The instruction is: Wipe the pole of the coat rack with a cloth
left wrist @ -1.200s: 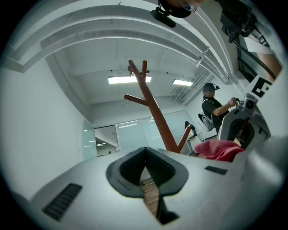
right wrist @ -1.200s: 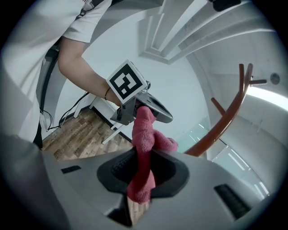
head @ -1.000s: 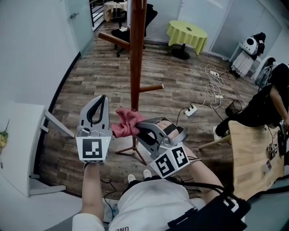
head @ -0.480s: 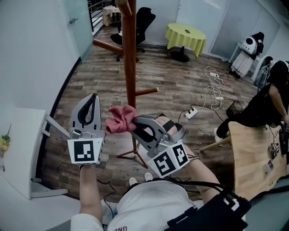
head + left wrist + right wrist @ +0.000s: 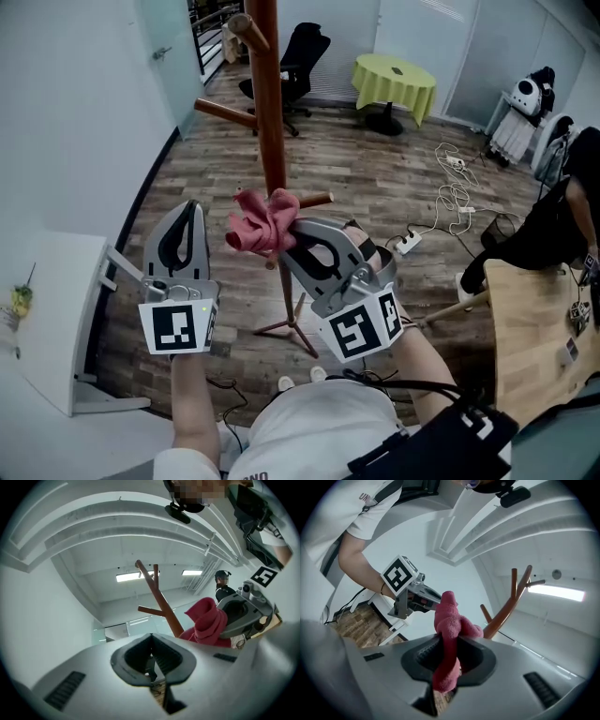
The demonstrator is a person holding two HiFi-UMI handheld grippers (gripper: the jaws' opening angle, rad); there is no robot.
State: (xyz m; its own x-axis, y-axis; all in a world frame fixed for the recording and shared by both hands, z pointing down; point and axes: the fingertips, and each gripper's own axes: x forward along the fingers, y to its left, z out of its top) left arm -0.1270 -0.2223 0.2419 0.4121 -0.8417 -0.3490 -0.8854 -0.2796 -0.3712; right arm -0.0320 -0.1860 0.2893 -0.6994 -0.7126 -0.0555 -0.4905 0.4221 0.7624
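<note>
Pink-red terry, bunched into a loose wad, was held by the right gripper (image 5: 289, 228), whose jaws were clamped on the cloth (image 5: 262, 221) with a tail of fabric hanging down through the gap between them. Compared with a second before, the cloth had been carried up the pole (image 5: 267, 103). It had then lain below the short lower peg (image 5: 315, 199); now it was level with that peg and, as far as could be judged, pressed against the near side of the wood. The left gripper (image 5: 190, 212) had been raised alongside it. Its jaws were closed together on nothing, and it was kept just beside the cloth, clear of the pole. An upward wiping stroke was therefore judged to be under way. The stretch above the spread legs of the base (image 5: 292, 330) had probably been covered, while the long upper part, up to the higher peg (image 5: 223, 111), was not yet reached.

The pole was seen as a round shaft of reddish-brown wood, smooth and slightly glossy, standing upright on the plank floor (image 5: 187, 169). No dust or marks could be made out on it. The cloth looked soft and thick, folded over itself, with only part of its bulk turned to the wood.
</note>
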